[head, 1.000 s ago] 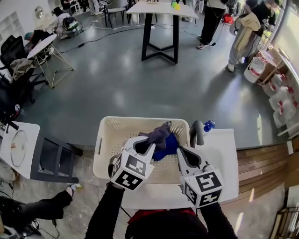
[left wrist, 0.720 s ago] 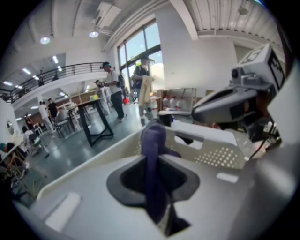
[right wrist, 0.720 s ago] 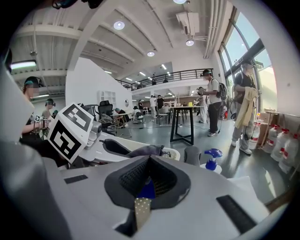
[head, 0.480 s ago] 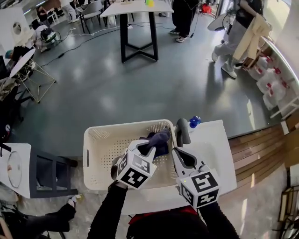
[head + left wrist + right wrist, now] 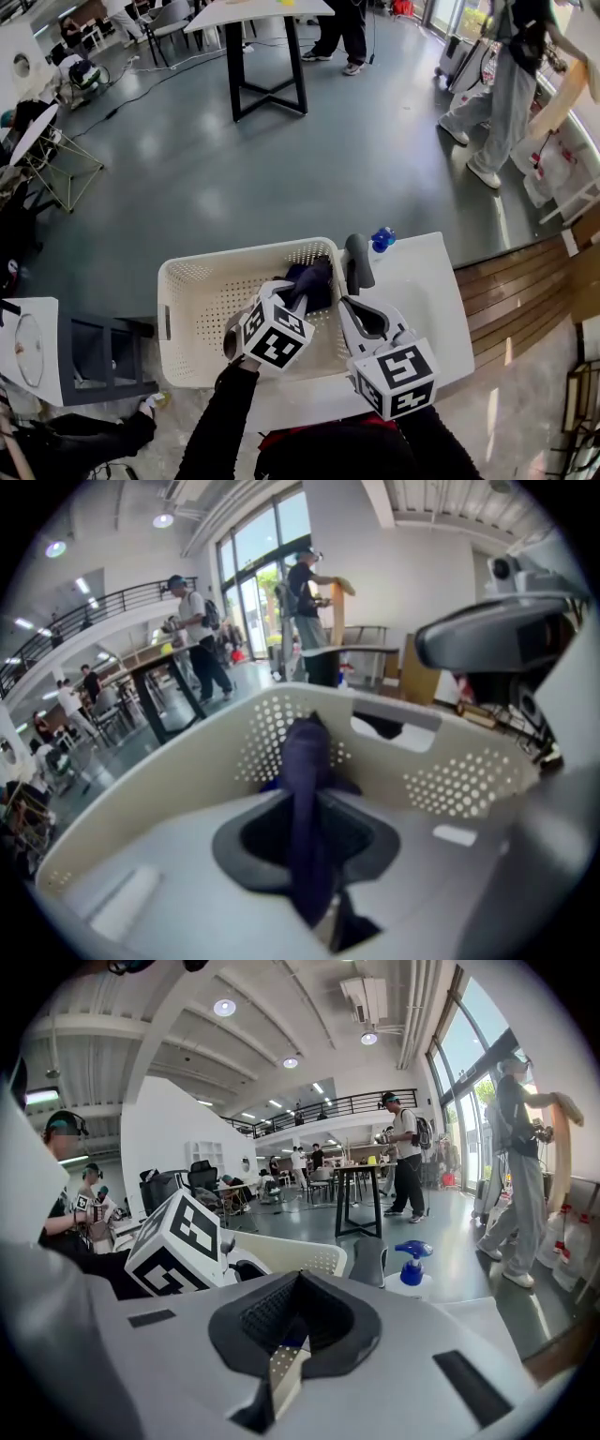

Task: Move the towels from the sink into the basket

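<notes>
Our left claw is clamped on a dark towel: the cloth runs up between the pads and bunches beyond the tips, with a tail hanging below. Seen from the head, that claw points down into the basket, and the towel sits inside it, close to the wall on the faucet side. Our right claw is narrowed to a slit with nothing in it, and waits just beside the basket, over the white tabletop. We judge the drop is near, and the risks lie there. Let go this close to the wall and a fold may drape over the rim and slide out. Open too little and the cloth may cling to the pads and lift out again with the claw. The right claw stands close enough to knock the left.
</notes>
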`<state>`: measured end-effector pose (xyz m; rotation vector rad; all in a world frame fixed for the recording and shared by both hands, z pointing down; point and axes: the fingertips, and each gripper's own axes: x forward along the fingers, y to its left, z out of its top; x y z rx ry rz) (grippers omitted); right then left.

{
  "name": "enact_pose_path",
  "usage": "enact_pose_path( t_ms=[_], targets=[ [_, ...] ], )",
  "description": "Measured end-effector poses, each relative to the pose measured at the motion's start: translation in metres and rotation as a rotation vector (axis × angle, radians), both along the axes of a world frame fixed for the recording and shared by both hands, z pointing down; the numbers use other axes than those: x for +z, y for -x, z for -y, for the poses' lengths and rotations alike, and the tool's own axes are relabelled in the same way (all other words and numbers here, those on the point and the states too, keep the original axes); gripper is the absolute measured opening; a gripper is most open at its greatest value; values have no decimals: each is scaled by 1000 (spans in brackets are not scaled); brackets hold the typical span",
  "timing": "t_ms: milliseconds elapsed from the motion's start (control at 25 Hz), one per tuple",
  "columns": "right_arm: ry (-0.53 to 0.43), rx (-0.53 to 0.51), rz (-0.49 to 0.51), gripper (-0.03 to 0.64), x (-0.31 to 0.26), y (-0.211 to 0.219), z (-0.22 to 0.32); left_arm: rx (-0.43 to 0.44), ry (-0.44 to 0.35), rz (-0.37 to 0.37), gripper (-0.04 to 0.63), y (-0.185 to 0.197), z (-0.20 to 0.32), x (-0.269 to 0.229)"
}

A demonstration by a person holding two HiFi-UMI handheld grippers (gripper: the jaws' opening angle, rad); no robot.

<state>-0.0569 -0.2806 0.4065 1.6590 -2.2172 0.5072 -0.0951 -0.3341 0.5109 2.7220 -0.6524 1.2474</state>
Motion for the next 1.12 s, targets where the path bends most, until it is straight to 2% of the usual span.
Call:
enact_pose_path(
  t_ms=[280, 720, 920, 1120],
  targets=[
    [12, 7, 4, 8, 4, -4, 2, 2, 19, 49, 72, -2, 1, 20],
    [37, 2, 0, 7, 11, -4, 1, -15, 45, 57, 80, -2, 4, 31],
    [52, 3, -9, 8, 14, -6, -1, -7, 40, 94, 101, -4, 4, 39],
    [46, -1, -11, 8, 11, -5, -1, 5, 26, 133, 160, -6, 6, 43]
  ],
)
